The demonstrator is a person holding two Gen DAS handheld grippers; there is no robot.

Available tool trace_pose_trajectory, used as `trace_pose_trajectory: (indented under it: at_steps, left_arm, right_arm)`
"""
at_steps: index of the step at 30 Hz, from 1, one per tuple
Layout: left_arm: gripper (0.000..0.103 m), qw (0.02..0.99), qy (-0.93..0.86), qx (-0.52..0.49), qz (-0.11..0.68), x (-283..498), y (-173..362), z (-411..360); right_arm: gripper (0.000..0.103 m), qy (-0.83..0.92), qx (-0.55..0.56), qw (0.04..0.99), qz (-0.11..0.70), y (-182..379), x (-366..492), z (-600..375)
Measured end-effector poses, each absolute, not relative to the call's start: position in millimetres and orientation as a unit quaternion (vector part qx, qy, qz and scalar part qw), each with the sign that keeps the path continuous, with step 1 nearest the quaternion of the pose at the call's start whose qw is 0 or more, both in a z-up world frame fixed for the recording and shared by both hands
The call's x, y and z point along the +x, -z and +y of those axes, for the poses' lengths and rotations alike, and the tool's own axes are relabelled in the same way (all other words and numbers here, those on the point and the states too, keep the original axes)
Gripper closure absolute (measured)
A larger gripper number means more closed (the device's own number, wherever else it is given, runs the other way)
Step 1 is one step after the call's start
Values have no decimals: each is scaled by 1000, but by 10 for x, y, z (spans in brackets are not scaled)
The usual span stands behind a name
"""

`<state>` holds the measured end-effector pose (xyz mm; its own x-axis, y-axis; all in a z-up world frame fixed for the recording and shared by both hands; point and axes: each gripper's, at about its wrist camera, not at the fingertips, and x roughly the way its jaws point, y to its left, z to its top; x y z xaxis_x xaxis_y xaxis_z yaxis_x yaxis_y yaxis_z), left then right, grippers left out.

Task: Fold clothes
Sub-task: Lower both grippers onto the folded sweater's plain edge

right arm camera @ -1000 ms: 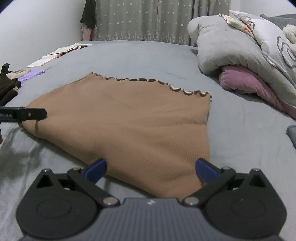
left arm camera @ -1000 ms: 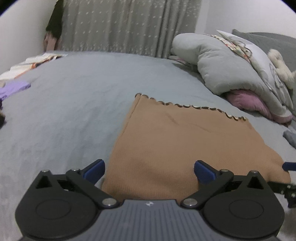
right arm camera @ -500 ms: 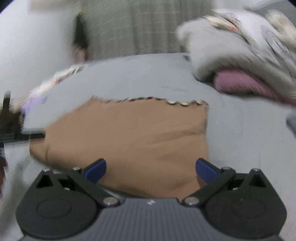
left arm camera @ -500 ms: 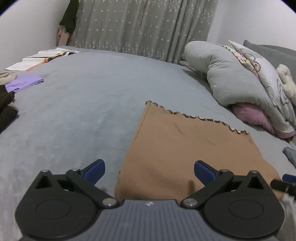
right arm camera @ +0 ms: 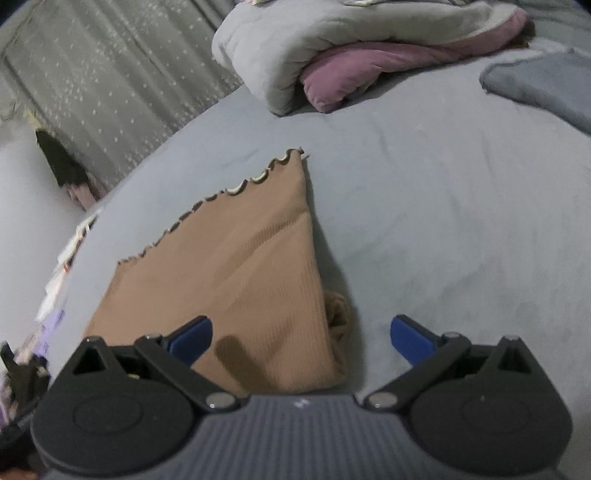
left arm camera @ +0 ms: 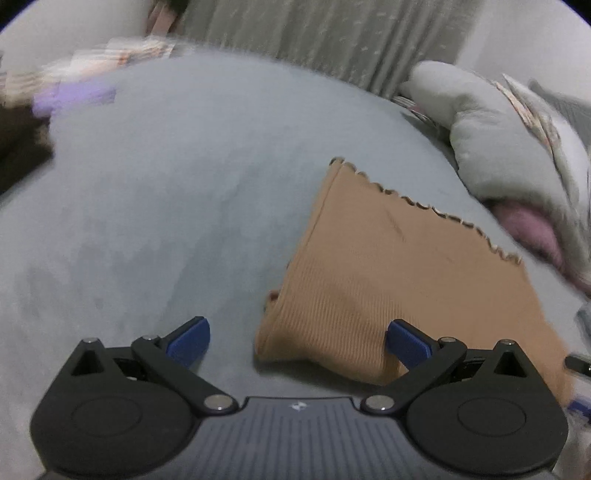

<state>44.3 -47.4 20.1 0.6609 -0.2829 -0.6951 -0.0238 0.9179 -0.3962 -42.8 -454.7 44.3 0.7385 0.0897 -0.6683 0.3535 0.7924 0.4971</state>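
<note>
Brown ribbed garment (left arm camera: 402, 280) lay flat on the grey bed (left arm camera: 166, 206), folded into a rough rectangle with its scalloped hem (left arm camera: 436, 210) turned toward the far edge, where the curtain (left arm camera: 325, 33) hung. The left gripper (left arm camera: 297, 338) hovered over the garment's near left corner with its blue fingers spread wide and nothing between them. From the right wrist camera the same garment (right arm camera: 236, 273) showed a small bunched fold of fabric (right arm camera: 338, 308) poking out along its right edge, a detail hidden from the left view. The right gripper (right arm camera: 301, 334) was likewise wide apart and empty, set above that near right corner. Only the left view, blurred toward its margins, took in a purple cloth (left arm camera: 74, 98) and dark clothing (left arm camera: 22, 147) near the bed's left edge. A rolled grey and pink duvet (right arm camera: 332, 48) sat toward the far right corner, sharper in the right view.
</note>
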Motion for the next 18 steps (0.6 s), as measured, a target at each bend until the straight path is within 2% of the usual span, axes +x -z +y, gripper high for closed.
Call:
trace_pose_trajectory:
  at_steps: [5, 18]
  left_arm:
    - [0, 867, 85, -257, 418, 449, -200, -344]
    - [0, 794, 108, -400, 445, 406, -105, -151]
  right_arm:
    - [0, 43, 416, 845, 335, -345, -503, -4709]
    - [0, 34, 461, 823, 330, -234, -466, -4692]
